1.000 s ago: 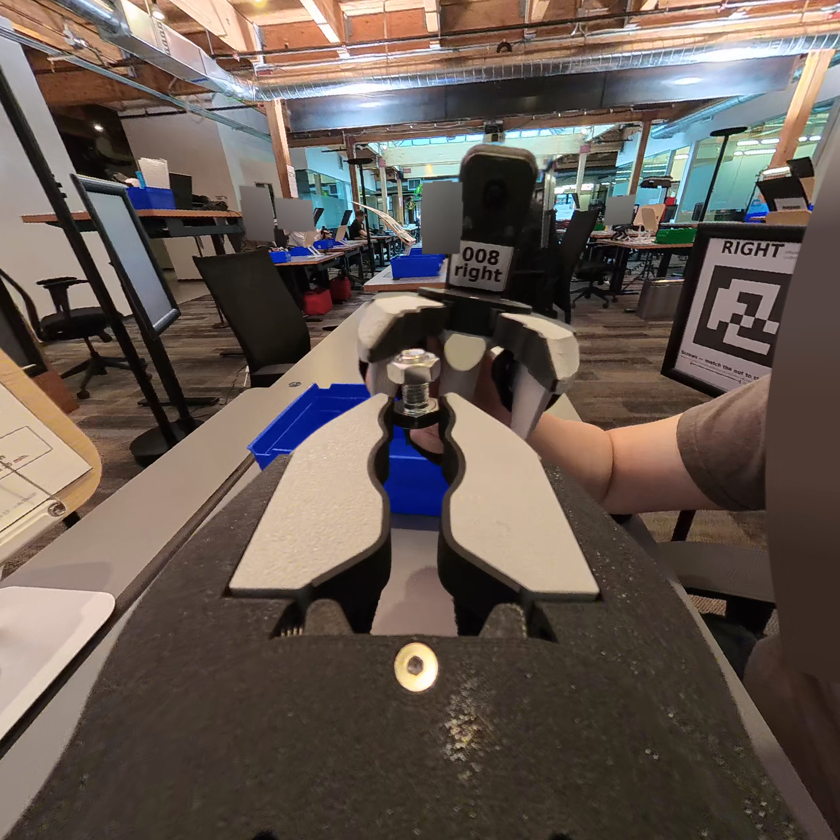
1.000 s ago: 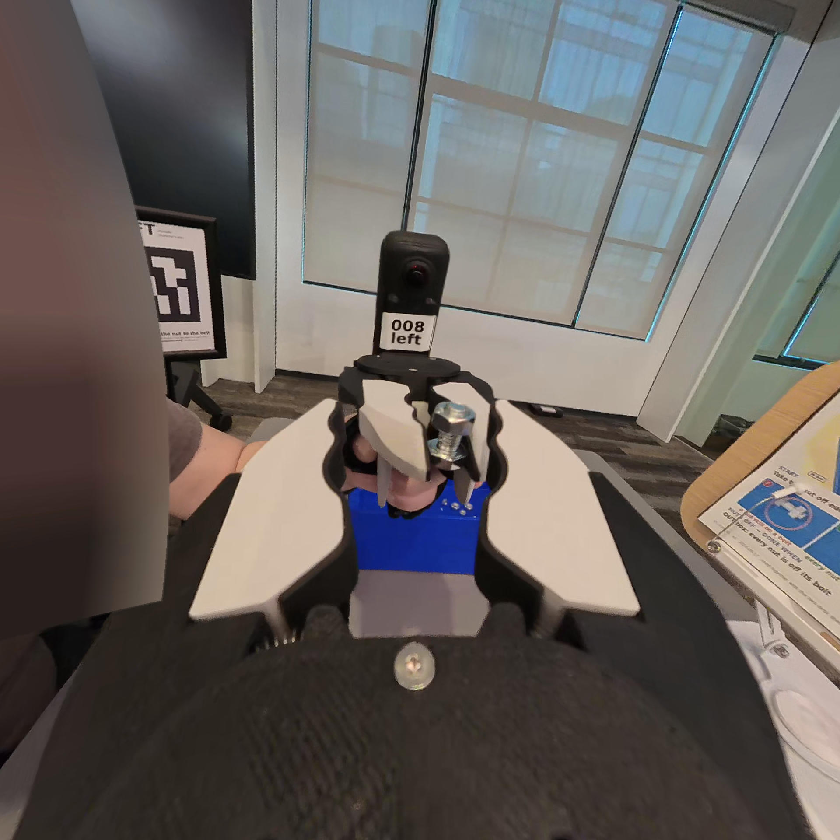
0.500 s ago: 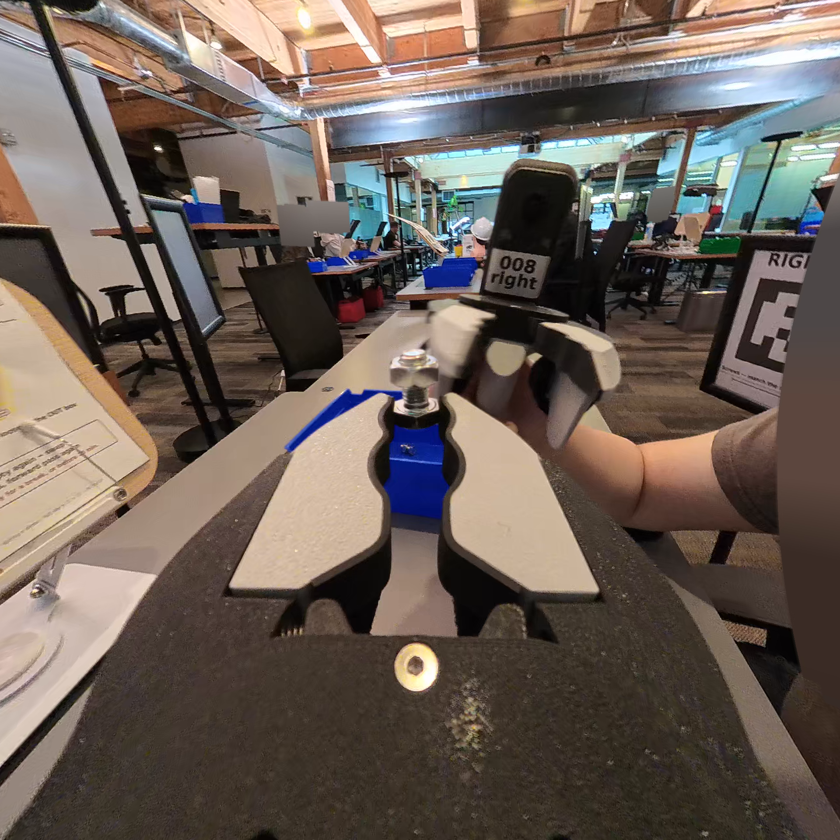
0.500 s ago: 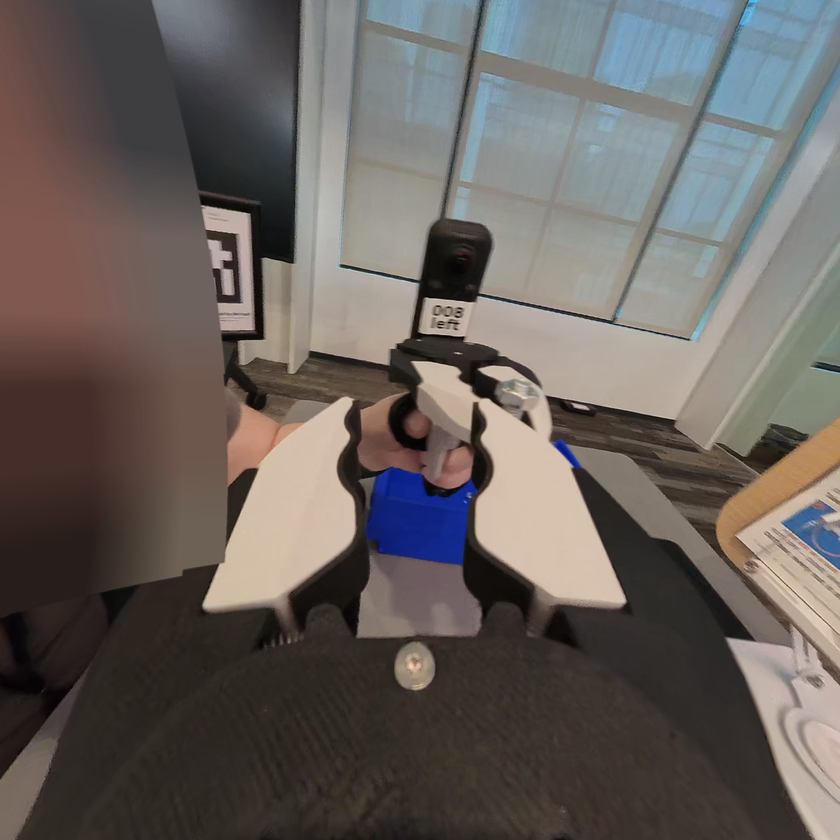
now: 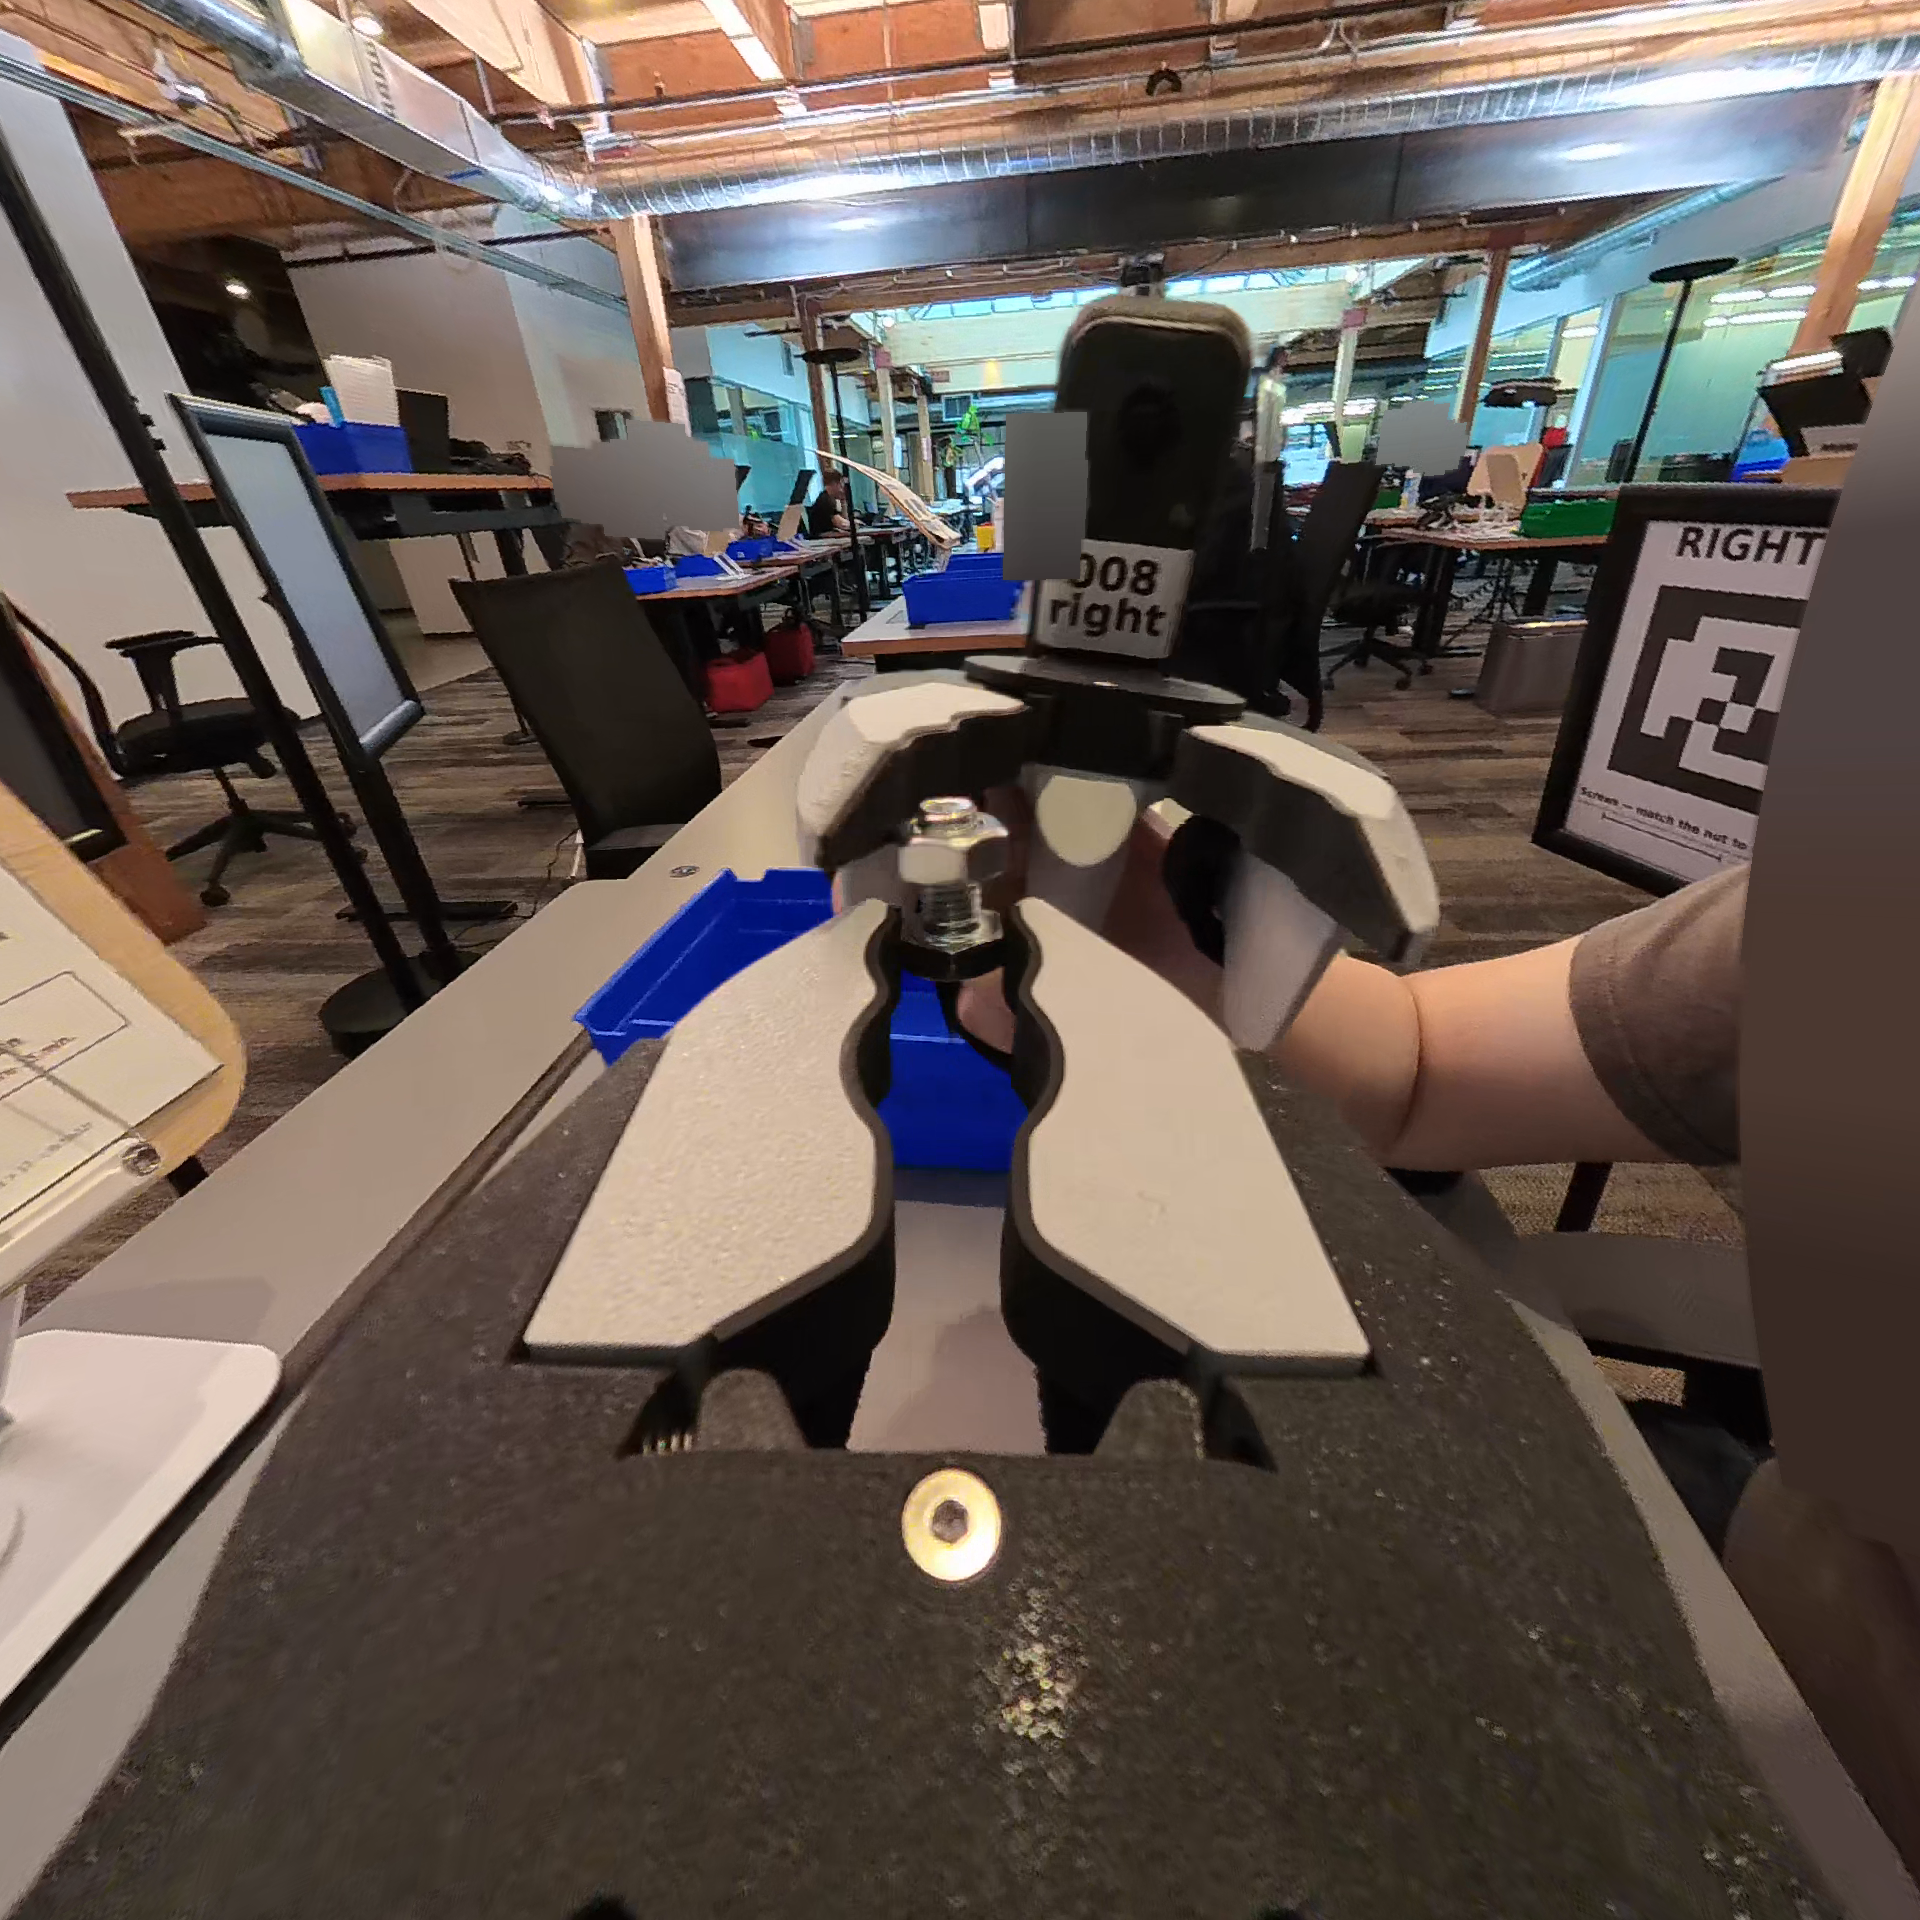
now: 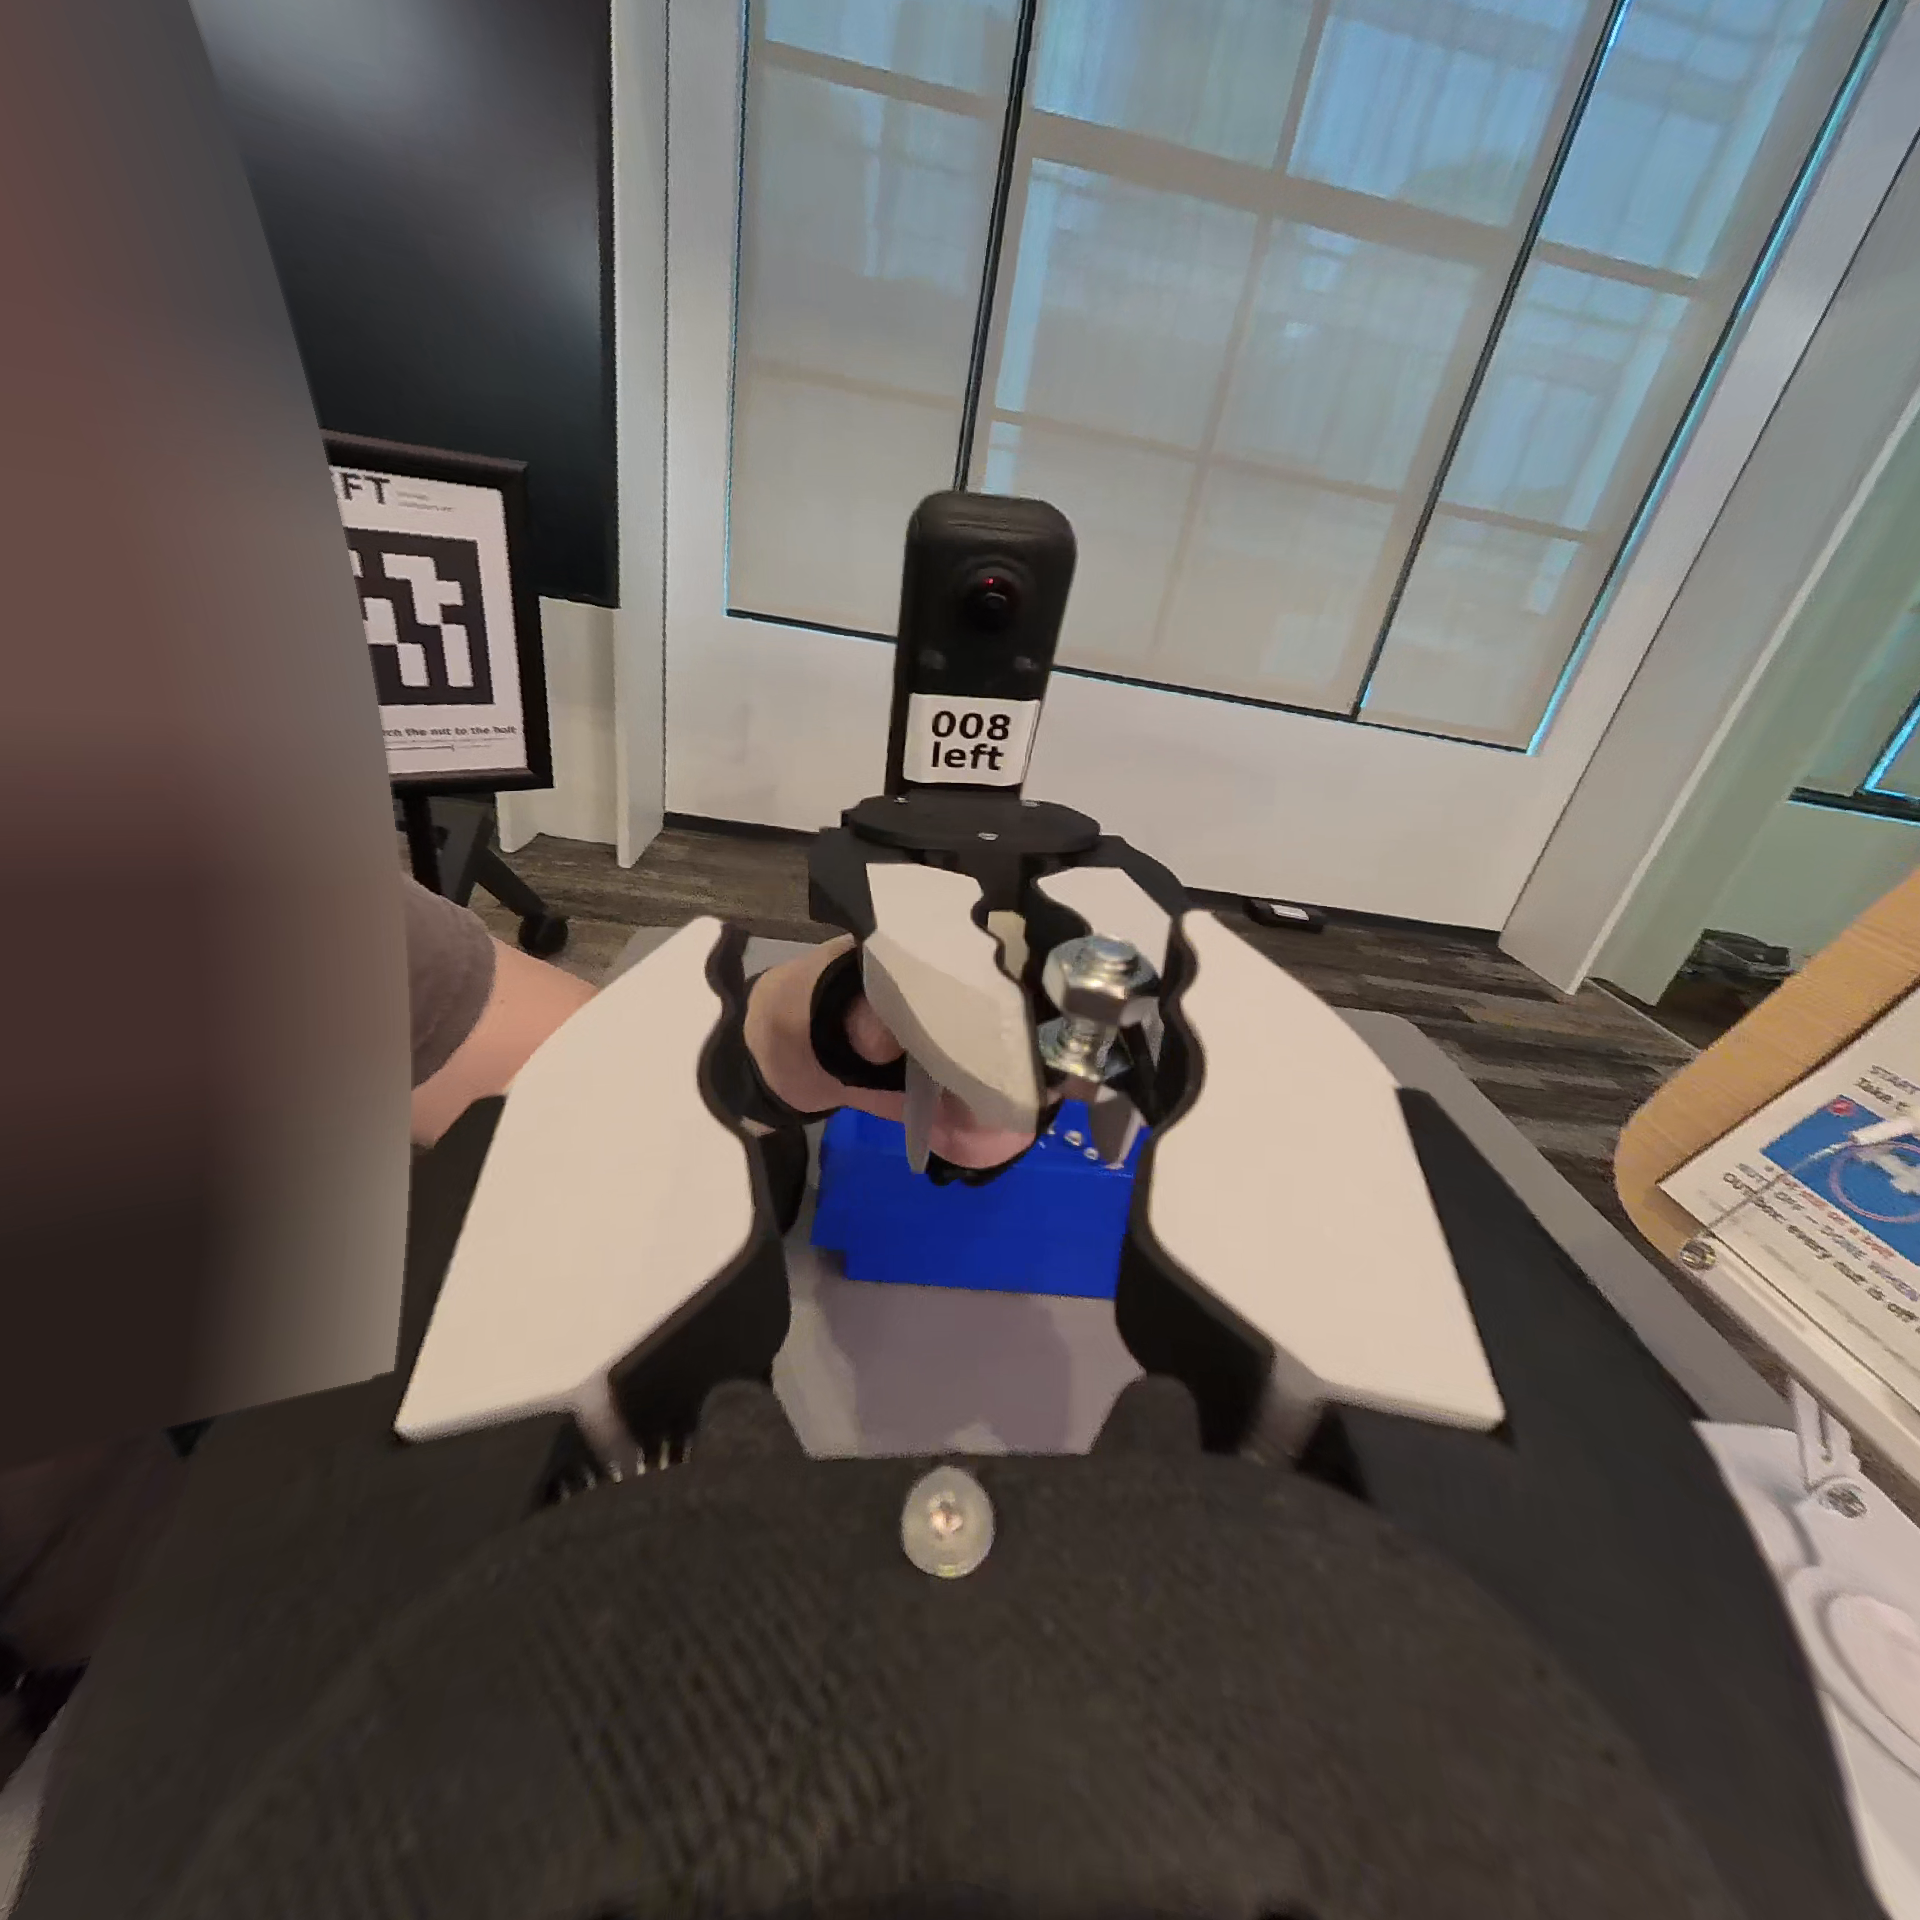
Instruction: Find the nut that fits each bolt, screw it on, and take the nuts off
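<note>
My left gripper (image 5: 951, 935) is shut on the lower end of a silver bolt (image 5: 943, 914) and holds it upright above the table. A silver hex nut (image 5: 940, 854) sits near the bolt's top. My right gripper (image 6: 951, 956) is open and empty, facing the left one. In the right wrist view the bolt (image 6: 1086, 1039) and nut (image 6: 1099, 982) stand between its spread fingers, close to the right one, with a gap on both sides. The left gripper (image 6: 1075, 1075) also shows there, and the right gripper (image 5: 1091, 862) shows in the left wrist view.
A blue bin (image 5: 727, 940) stands on the grey table (image 5: 416, 1122) below both grippers; it also shows in the right wrist view (image 6: 977, 1236). A wooden board with an instruction sheet (image 6: 1818, 1174) stands beside it. A framed marker sign (image 5: 1704, 686) stands off the table. Left and right tips are no more than a few centimetres apart.
The two grippers drew apart sideways half a second ago and are lined up again. My right gripper's fingers are spread wider than before. The left still grips the bolt.
</note>
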`<act>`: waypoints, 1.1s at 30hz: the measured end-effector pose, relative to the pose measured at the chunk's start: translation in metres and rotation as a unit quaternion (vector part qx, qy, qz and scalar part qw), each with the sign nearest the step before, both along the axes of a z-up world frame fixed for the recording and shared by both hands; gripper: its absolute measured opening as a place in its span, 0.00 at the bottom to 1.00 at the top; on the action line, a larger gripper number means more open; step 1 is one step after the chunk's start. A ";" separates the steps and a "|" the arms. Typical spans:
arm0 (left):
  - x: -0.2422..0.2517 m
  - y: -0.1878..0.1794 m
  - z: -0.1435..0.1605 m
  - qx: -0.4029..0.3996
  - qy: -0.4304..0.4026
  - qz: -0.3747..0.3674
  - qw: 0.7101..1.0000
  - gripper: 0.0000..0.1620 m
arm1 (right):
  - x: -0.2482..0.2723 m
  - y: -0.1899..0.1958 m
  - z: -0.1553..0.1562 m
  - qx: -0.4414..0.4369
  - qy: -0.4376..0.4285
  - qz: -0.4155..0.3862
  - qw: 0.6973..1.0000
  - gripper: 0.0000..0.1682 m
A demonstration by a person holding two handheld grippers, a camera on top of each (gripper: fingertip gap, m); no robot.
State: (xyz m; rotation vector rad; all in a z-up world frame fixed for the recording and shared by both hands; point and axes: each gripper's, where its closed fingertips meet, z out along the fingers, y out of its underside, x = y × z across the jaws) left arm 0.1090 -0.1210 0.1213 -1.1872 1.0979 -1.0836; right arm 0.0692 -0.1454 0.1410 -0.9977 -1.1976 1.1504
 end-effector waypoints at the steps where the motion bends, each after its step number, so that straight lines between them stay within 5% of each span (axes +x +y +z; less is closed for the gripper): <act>1: -0.002 0.003 0.001 0.001 -0.002 0.008 1.000 0.11 | 0.001 0.001 0.001 0.005 -0.002 -0.006 1.000 0.46; 5: -0.016 0.013 0.011 -0.006 -0.027 0.035 0.999 0.11 | 0.013 0.000 0.007 0.010 0.002 0.001 1.000 0.32; 14: -0.002 0.003 0.003 -0.006 -0.011 0.007 1.000 0.11 | -0.001 0.004 -0.004 0.016 -0.016 -0.021 1.000 0.44; 16: -0.010 0.007 0.009 -0.013 -0.028 0.011 0.999 0.11 | 0.005 0.006 0.001 0.032 -0.009 -0.035 0.999 0.40; 18: -0.018 0.013 0.013 -0.021 -0.037 0.021 0.999 0.11 | 0.015 0.000 0.009 0.027 0.005 -0.010 1.000 0.26; 25: -0.006 -0.001 0.006 0.003 -0.008 0.000 1.000 0.11 | 0.020 0.025 0.009 -0.054 0.023 -0.028 0.998 0.26; 33: -0.002 -0.006 0.002 -0.003 0.000 -0.021 1.000 0.11 | 0.015 0.023 0.001 -0.054 0.009 -0.014 0.998 0.13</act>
